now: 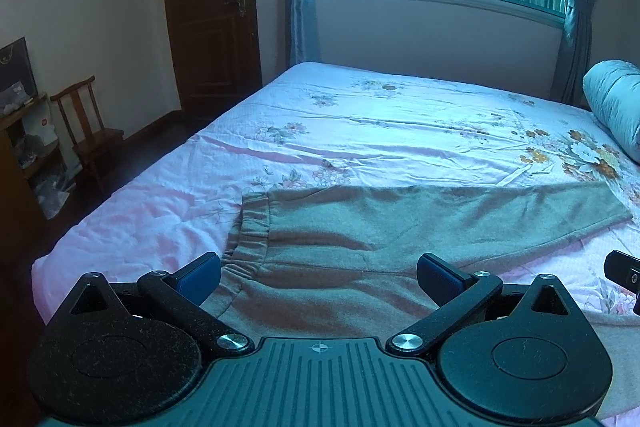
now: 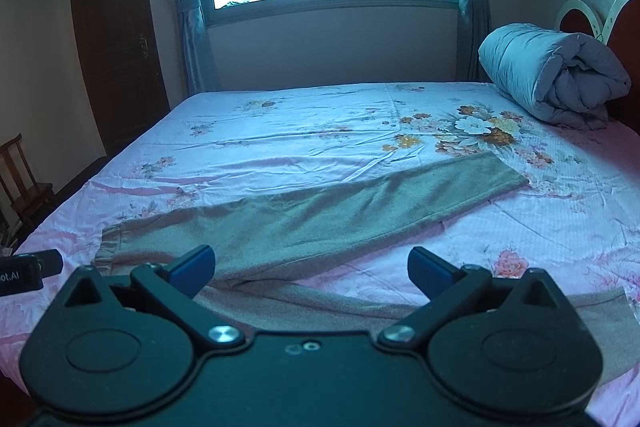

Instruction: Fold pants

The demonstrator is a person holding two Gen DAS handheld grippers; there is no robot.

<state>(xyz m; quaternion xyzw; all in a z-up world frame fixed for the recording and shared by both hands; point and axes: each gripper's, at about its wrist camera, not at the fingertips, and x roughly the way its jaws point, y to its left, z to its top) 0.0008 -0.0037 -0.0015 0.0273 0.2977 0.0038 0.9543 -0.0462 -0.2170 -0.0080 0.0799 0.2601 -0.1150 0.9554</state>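
On the bed [image 2: 280,131], grey pants [image 2: 312,215] spread flat, legs splayed, left hand-held gripper [image 1: 318,277] agape over waistband, right hand-held gripper [image 2: 312,269] agape, rolled duvet [image 2: 548,75] near headboard.

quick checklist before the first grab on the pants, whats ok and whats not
1. Left gripper open, nothing held: ok.
2. Right gripper open, nothing held: ok.
3. Pants spread out on the bed sheet, two legs apart, none folded yet: ok.
4. Waistband lies just ahead of the left gripper, in view: ok.
5. Far leg cuff in view; whether the right gripper can reach it: cannot tell.
6. Rolled duvet sits near the headboard, apart from the pants: ok.
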